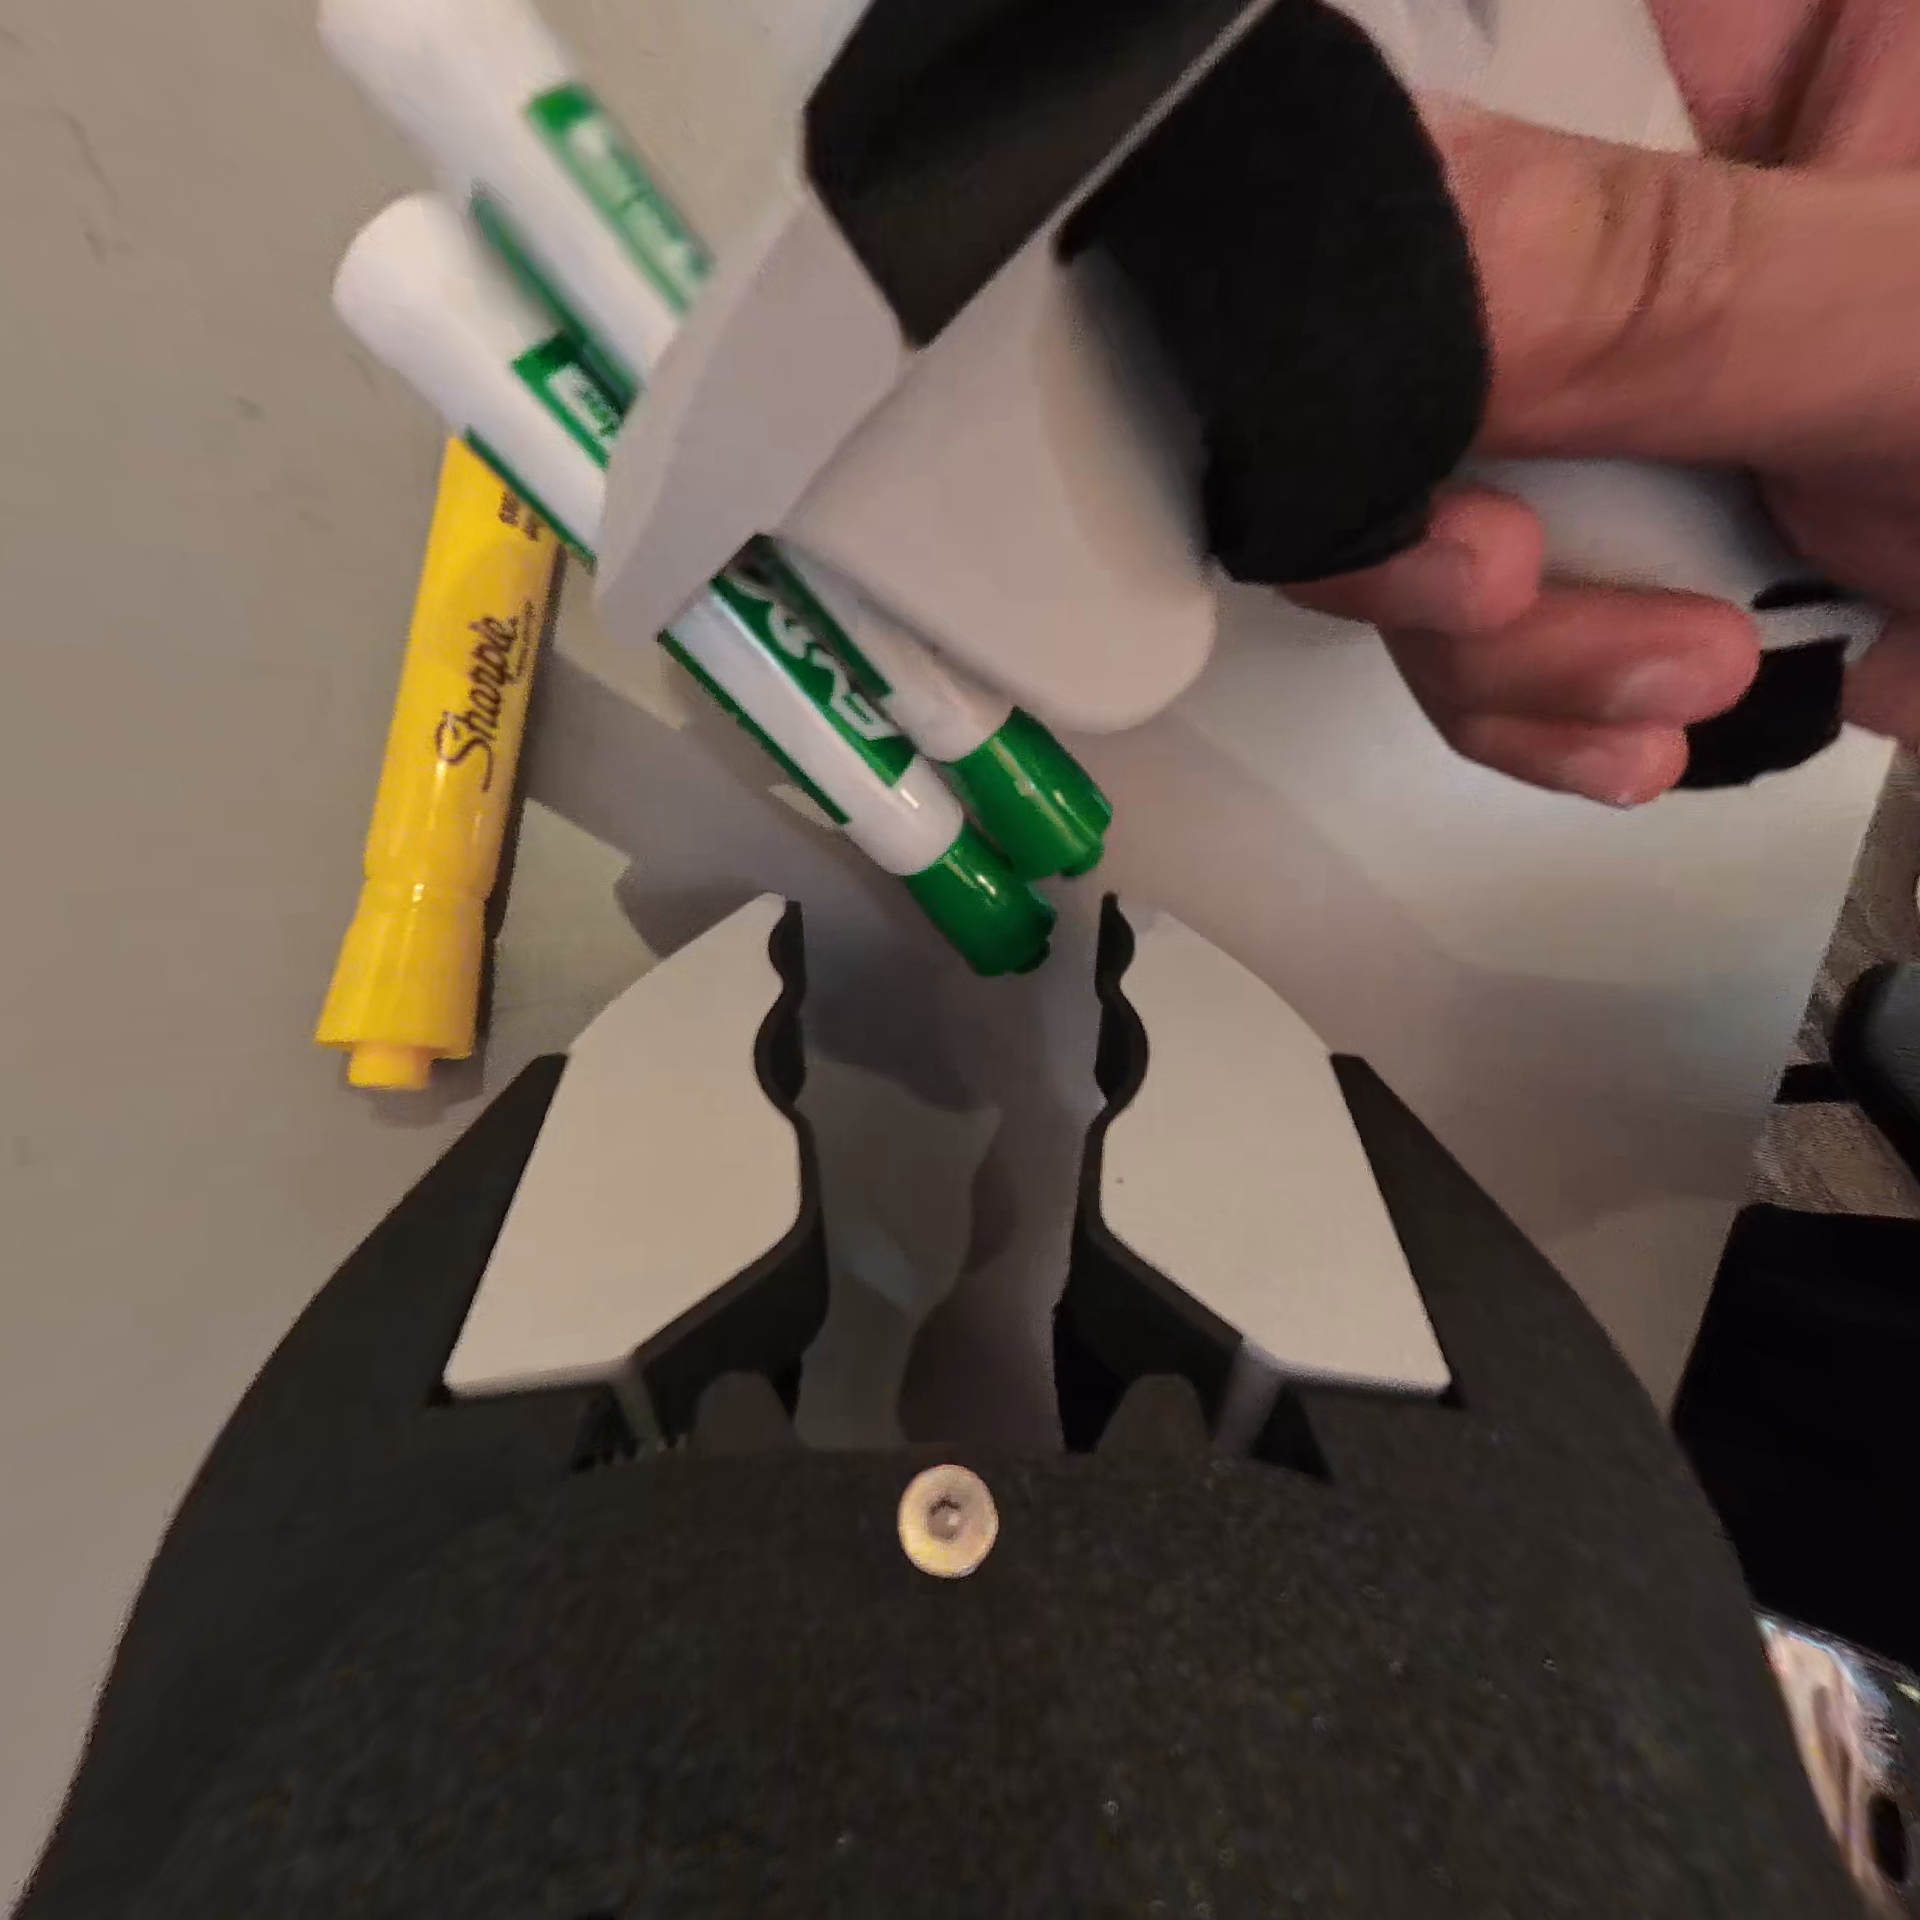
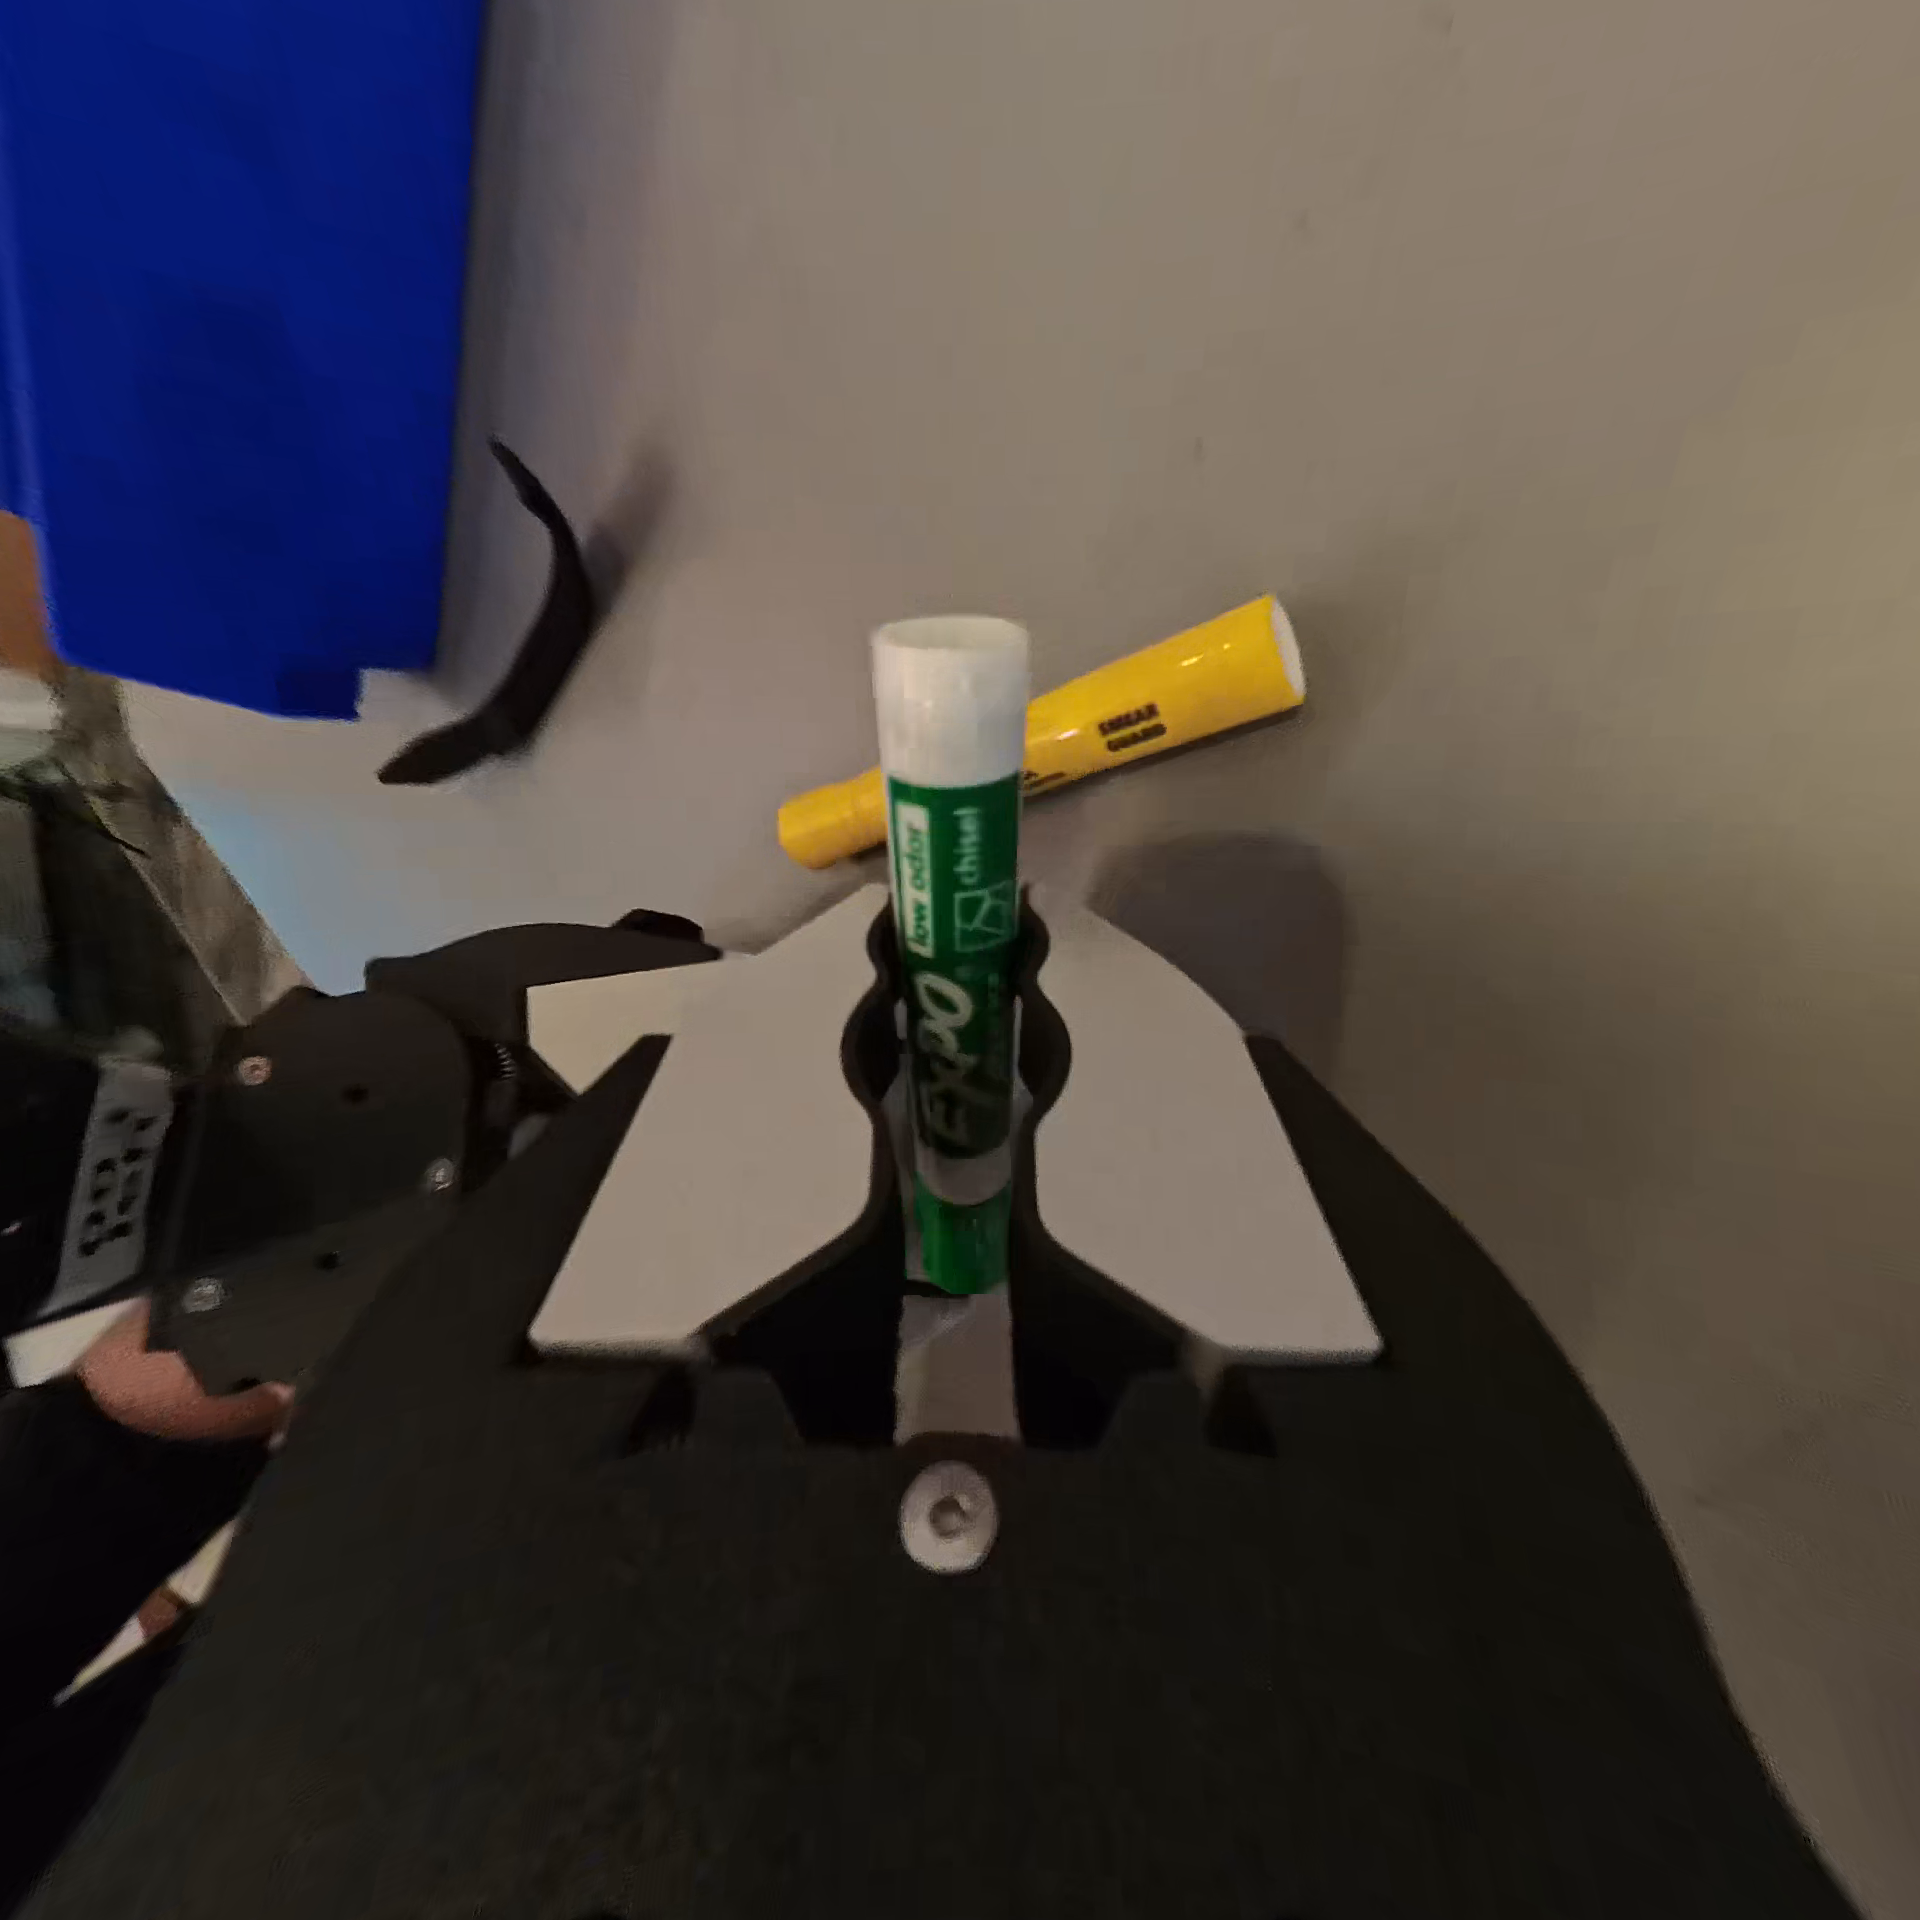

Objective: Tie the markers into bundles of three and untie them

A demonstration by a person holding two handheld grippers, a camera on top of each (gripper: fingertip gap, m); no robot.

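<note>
While clamped in the right gripper [image 2: 951, 1049], green markers [image 1: 821, 665] run lengthwise along its fingers, white butt ends fwd, green caps back toward the left gripper [image 1: 948, 935], whose fingers gape apart w/ nothing between. White barrels, green labels. Yellow marker [image 2: 1049, 738] lies flat on the grey counter [image 2: 1455, 416], just beyond. A hand [image 1: 1662, 436] wraps the right handle.

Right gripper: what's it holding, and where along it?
The right gripper is shut on green markers, clamped mid-barrel; green caps point back. The left gripper holds nothing.
</note>
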